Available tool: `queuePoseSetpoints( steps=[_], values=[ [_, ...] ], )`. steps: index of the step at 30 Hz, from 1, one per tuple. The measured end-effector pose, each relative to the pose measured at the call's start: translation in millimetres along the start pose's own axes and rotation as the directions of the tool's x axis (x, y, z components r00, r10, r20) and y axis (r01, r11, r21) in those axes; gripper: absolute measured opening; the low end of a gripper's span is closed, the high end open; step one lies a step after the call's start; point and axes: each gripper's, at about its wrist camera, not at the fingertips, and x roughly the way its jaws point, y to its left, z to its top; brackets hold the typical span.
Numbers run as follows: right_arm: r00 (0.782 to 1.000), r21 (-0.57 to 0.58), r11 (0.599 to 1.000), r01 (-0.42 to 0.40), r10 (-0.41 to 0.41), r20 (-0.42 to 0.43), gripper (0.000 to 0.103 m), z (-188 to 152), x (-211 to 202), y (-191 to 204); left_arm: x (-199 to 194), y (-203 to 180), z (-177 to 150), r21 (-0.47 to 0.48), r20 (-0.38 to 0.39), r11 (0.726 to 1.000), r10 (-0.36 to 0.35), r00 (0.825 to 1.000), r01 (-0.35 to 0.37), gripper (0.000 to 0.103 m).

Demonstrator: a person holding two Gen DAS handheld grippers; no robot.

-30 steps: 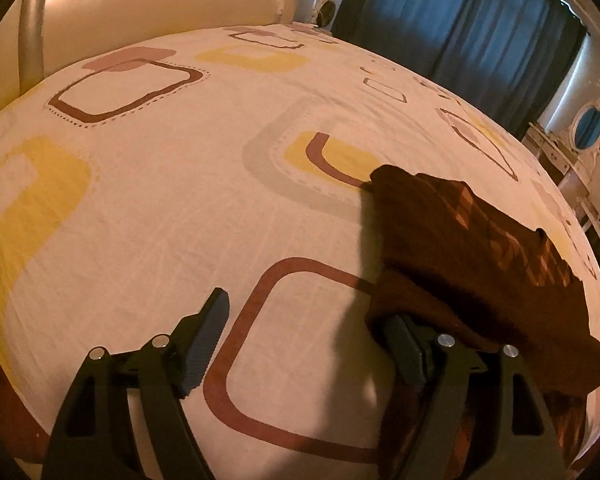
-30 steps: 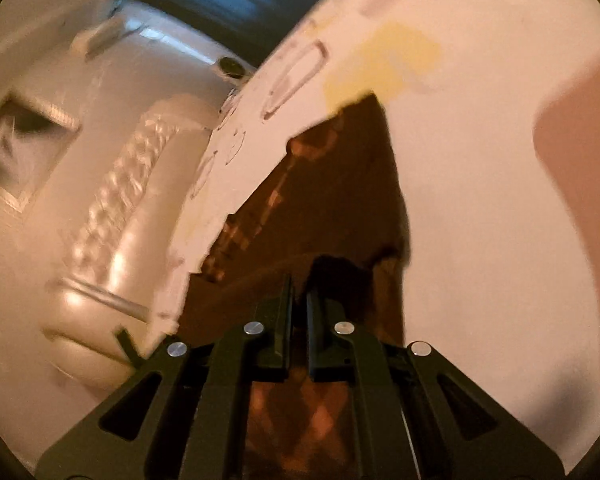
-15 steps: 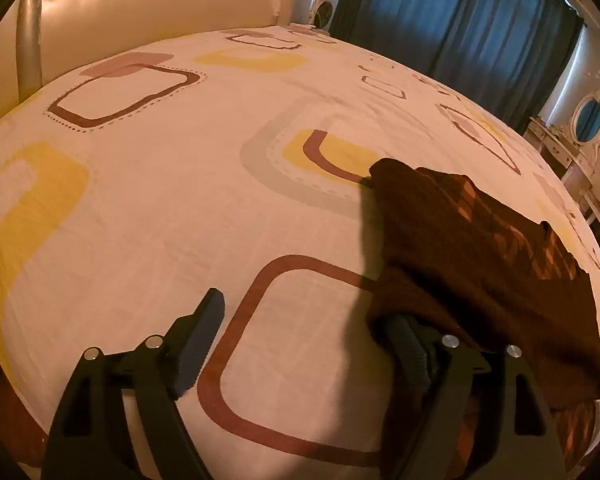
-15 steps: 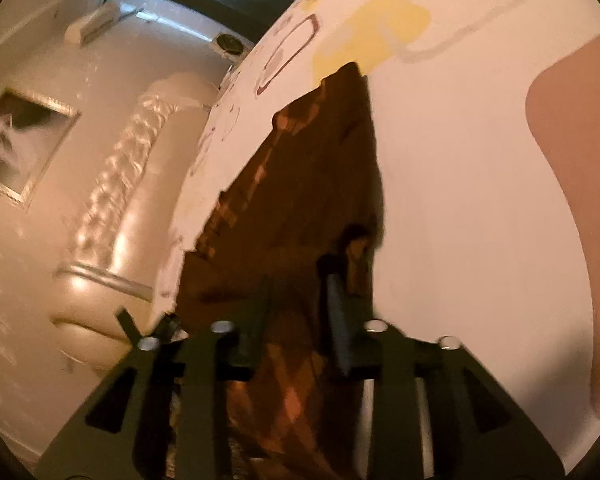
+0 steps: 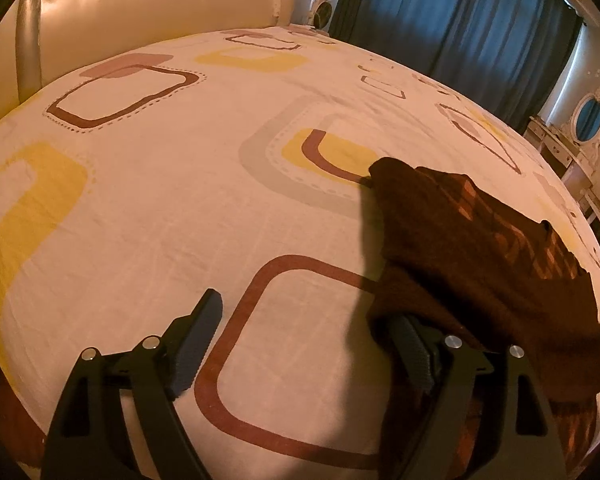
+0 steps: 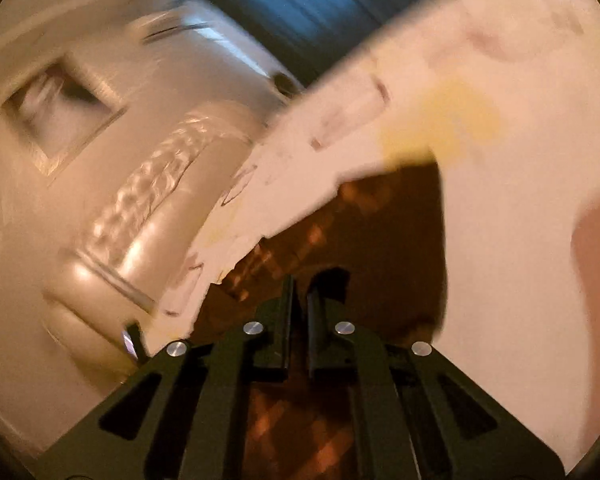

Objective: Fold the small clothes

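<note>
In my left gripper (image 5: pixel 304 340) the jaws stand wide apart low in the frame, holding nothing; the right-hand finger (image 5: pixel 410 346) is tucked just under the near edge of the brown checked garment (image 5: pixel 480 248), which I judge is how I would get beneath it for a pinch. The garment lies on the bed sheet (image 5: pixel 172 200) at the right of that view, rumpled and only partly flat. My right gripper (image 6: pixel 300 300) has its jaws drawn nearly together with only a slim gap, and the brown garment (image 6: pixel 388 232) spreads around and beyond them; the view is smeared, so I cannot tell for sure whether cloth is pinched. I judge the fold is barely under way, since no clean edge shows.
</note>
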Motion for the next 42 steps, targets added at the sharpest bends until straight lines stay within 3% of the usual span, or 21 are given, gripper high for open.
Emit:
queuePoseSetpoints(
  steps=[2,4,6,8,15,20,23,24,25,26,29,33,37,39,40,42],
  values=[
    [0.996,-0.020,0.996,0.082,-0.083,-0.046,0.005,-2,11,-11,1,-1,0,0.005,0.002,1.000,0.005,1.000,-0.005,0.083],
    [0.985,0.098,0.985,0.141,-0.130,-0.115,0.009,-10,24,-45,1,-3,-1,0.012,0.005,1.000,0.012,1.000,-0.012,0.083],
    [0.986,0.267,0.957,0.110,-0.072,-0.147,0.012,-19,27,-74,2,-4,-1,0.018,0.006,1.000,0.014,1.000,-0.014,0.083],
    [0.993,0.360,0.932,0.036,0.007,-0.117,0.026,-27,18,-89,2,-3,-1,0.021,0.007,1.000,0.012,1.000,-0.012,0.084],
    [0.997,0.366,0.930,-0.031,0.055,-0.057,0.034,1,12,-80,4,-5,-1,0.030,0.010,0.999,0.023,1.000,-0.023,0.086],
    [0.987,0.216,0.974,0.064,-0.029,-0.160,0.038,19,45,-65,4,-7,-3,0.036,0.013,0.999,0.029,1.000,-0.029,0.086],
    [0.963,0.152,0.982,0.112,-0.070,-0.259,0.039,15,65,-66,4,-6,-2,0.031,0.012,0.999,0.025,1.000,-0.025,0.086],
    [0.960,0.127,0.985,0.119,-0.082,-0.267,0.037,13,65,-64,4,-6,-2,0.024,0.013,0.999,0.021,1.000,-0.021,0.086],
    [0.955,0.061,0.989,0.134,-0.112,-0.276,0.015,11,67,-57,3,-4,-2,0.012,0.014,1.000,0.015,1.000,-0.015,0.086],
    [0.946,-0.008,0.988,0.154,-0.150,-0.287,0.004,9,68,-49,3,-2,-1,-0.006,0.017,1.000,0.005,1.000,-0.005,0.086],
    [0.921,-0.099,0.961,0.258,-0.276,-0.274,0.003,4,68,-45,3,0,-1,-0.026,0.022,1.000,0.007,1.000,-0.007,0.086],
    [0.936,-0.011,0.965,0.260,-0.255,-0.243,0.003,3,65,-62,2,-2,-1,-0.005,0.014,1.000,0.009,1.000,-0.009,0.086],
    [0.946,0.034,0.974,0.222,-0.207,-0.250,0.008,4,61,-64,-6,12,0,0.008,0.003,0.994,-0.112,0.994,0.112,0.086],
    [0.951,0.035,0.975,0.219,-0.205,-0.231,0.016,9,54,-62,-16,33,5,-0.056,-0.003,0.968,-0.247,0.969,0.246,0.086],
    [0.955,0.029,0.975,0.221,-0.210,-0.211,0.025,12,48,-60,-19,41,8,-0.089,0.005,0.954,-0.288,0.958,0.287,0.086],
    [0.959,0.029,0.975,0.222,-0.213,-0.190,0.030,16,42,-57,-21,62,22,-0.176,0.036,0.914,-0.366,0.930,0.366,0.086]
  ],
)
